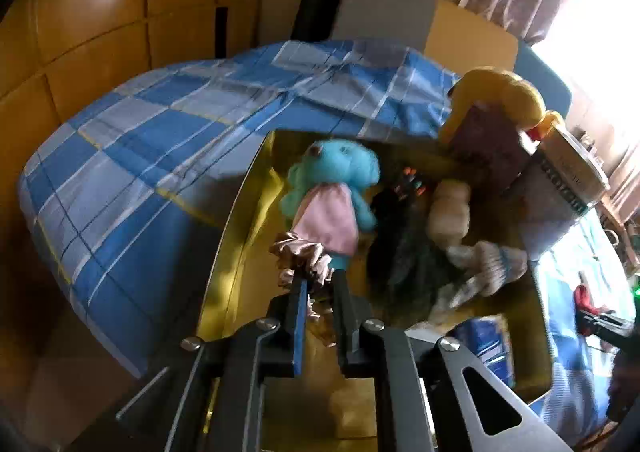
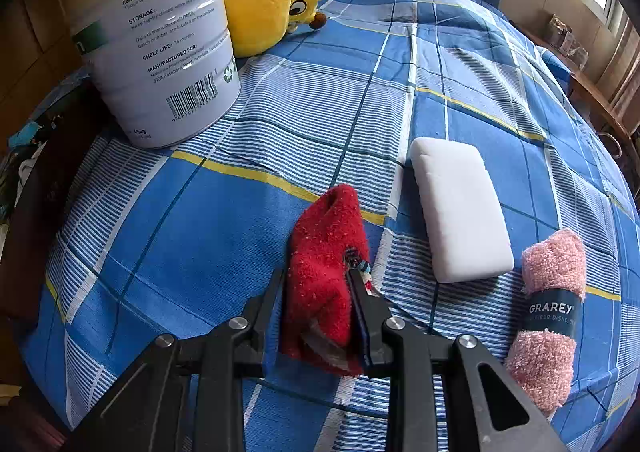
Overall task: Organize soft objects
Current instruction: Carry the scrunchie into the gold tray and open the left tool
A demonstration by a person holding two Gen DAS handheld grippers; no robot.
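Note:
My left gripper (image 1: 320,278) is shut on a beige satin scrunchie (image 1: 298,256) and holds it over an open cardboard box (image 1: 236,220). In the box lie a blue plush doll in a pink dress (image 1: 332,192), a dark fuzzy cloth (image 1: 404,252), a cream plush (image 1: 450,212) and a pale striped sock (image 1: 492,264). My right gripper (image 2: 316,274) is shut on a red fuzzy sock (image 2: 324,248) on the blue plaid bedsheet (image 2: 460,72). A white sponge block (image 2: 460,208) and a rolled pink dishcloth (image 2: 550,312) lie to its right. A yellow giraffe plush (image 2: 272,8) lies at the far left.
A large white tin can (image 2: 156,40) stands on the bed at the far left, beside the giraffe plush; it also shows at the box's right in the left wrist view (image 1: 560,188). The box sits against the bed (image 1: 140,140). Wooden wardrobe panels (image 1: 80,12) stand behind.

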